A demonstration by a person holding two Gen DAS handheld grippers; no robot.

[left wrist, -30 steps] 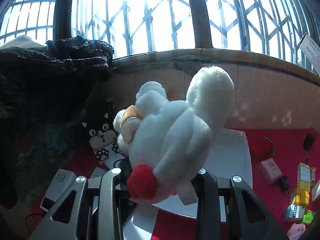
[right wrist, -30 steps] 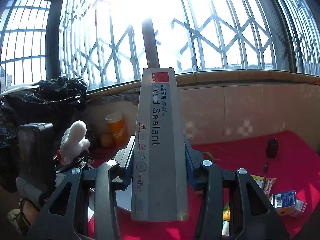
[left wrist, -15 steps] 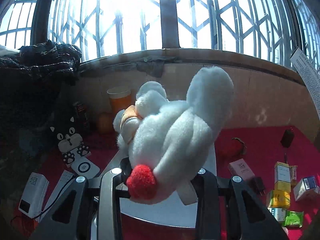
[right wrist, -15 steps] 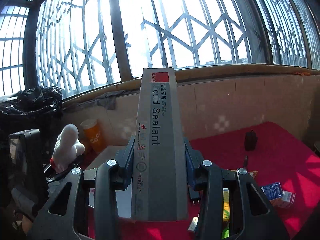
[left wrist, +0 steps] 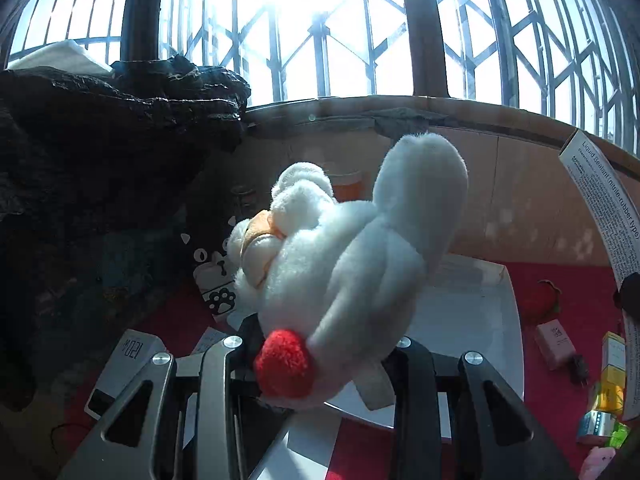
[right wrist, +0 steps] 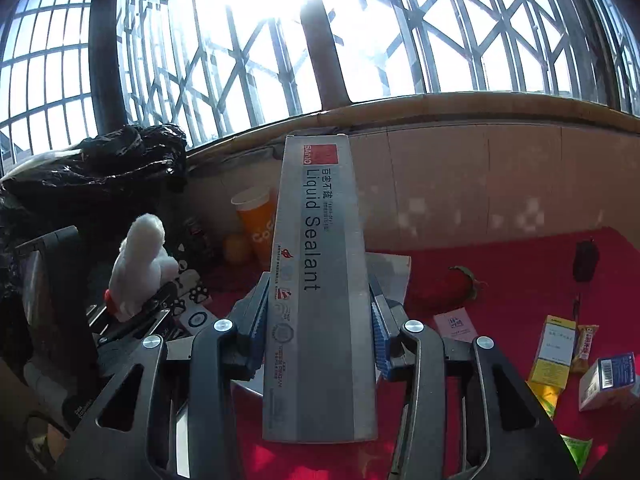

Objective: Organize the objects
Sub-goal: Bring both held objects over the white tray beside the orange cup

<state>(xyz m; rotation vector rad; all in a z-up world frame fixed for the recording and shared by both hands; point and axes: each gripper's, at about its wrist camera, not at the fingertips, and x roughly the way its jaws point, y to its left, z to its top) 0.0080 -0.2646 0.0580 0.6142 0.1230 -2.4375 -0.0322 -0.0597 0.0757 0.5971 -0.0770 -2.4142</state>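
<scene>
Your left gripper (left wrist: 320,354) jaws clamp the plush (left wrist: 352,280) at its base, your right gripper (right wrist: 318,340) jaws pinch the sealant box (right wrist: 320,280) midway, upright, above the tray (left wrist: 480,320).

I see a fluffy white plush toy (left wrist: 360,264) with a red pompom and a pale orange patch. The long cardboard sealant box (right wrist: 320,280) is grey with a red square and dark lettering. The cloth-covered surface (right wrist: 520,280) is red; the paper cup (right wrist: 256,224) looks orange; the flat tray (left wrist: 480,320) seems white.

White plush toy (left wrist: 352,280) held aloft, grey sealant box (right wrist: 320,288) upright
</scene>
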